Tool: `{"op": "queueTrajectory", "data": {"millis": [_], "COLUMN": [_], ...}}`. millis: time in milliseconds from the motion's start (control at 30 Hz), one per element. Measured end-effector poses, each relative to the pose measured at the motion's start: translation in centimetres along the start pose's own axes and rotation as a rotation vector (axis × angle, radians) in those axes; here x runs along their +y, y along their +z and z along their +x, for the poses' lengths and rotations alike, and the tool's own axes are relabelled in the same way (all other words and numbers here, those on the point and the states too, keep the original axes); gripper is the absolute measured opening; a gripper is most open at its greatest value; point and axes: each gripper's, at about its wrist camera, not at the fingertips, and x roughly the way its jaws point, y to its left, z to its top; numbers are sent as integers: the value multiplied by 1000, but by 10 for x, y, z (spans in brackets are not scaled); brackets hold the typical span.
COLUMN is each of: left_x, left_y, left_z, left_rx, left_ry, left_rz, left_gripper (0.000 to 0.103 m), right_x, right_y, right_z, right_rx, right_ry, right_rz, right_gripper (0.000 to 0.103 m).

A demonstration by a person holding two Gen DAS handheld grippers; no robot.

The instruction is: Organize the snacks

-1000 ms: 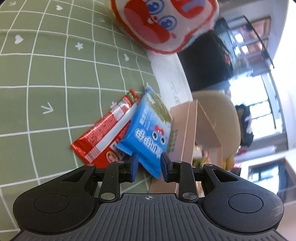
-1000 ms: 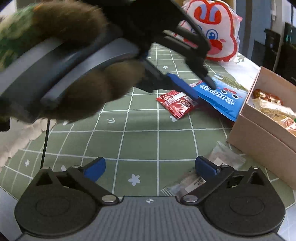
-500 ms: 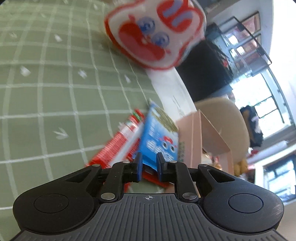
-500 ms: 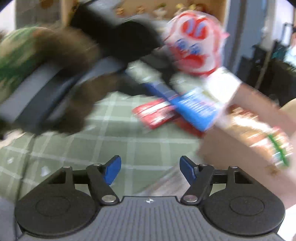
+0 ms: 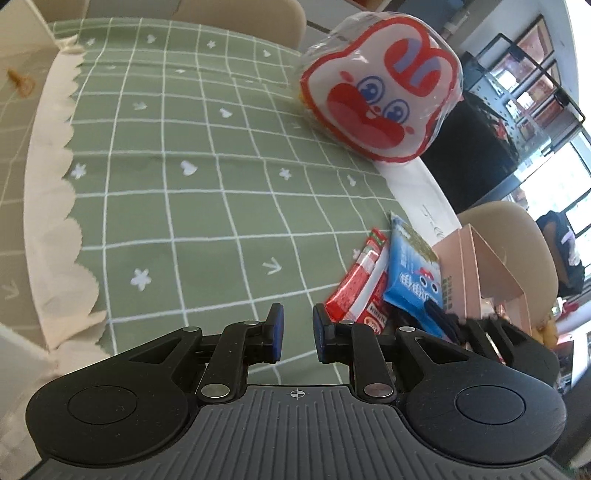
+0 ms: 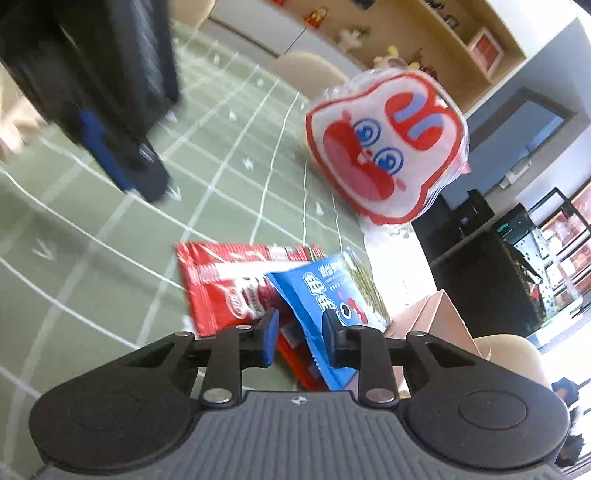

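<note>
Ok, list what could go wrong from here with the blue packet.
1. The right gripper straddles the blue packet's corner where it overlaps the red packet; closing there could pinch both or drag the red one along.
2. The blue packet leans against the pink box; a tug might nudge the box.
3. The left gripper hovers nearby, so the two could bump.

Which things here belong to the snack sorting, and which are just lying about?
Part of the job:
blue snack packet
red snack packet
pink box
rabbit-face snack bag
right hand-held gripper, closing on the blue packet

Just lying about:
green checked tablecloth
beige chair
wall shelves
</note>
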Motion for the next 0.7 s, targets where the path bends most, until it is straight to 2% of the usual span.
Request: {"op": "queueTrajectory", "data": {"millis": [133,200,300,400,533,600,667,700], "left_x": [2,3,1,-2,-10,-15,-20,-21], "left_y": [-6,-7,-9,-12,-15,-18,-21,-22], "left_z": [2,3,0,-6,-15,-19,-23,-24], "left_rx": [14,24,26,24,21,19,17,18], "left_ry": [-11,-16,-16,-19,-22,-21,-13,-13], "left_rz": [-21,-26,-25,-20,-5,15,41,52], "left_gripper": [20,20,20,20,20,20,20,20], "right_x": [-4,-9,-20,-24,-21,-22,-27,-30], "right_y": [0,1,2,-2,-22,-33,-44,-50], "right_z": [4,-5,-20,-54,-101,-116,-122,-123], "right_rx": [-8,-27,-47,-67,-86,-97,-103,-105], "right_ry": [-4,4,62,198,476,575,623,618], "right_rz": [-15,12,85,167,264,321,386,413], "right_gripper": [13,10,9,8,9,10,18,29]}}
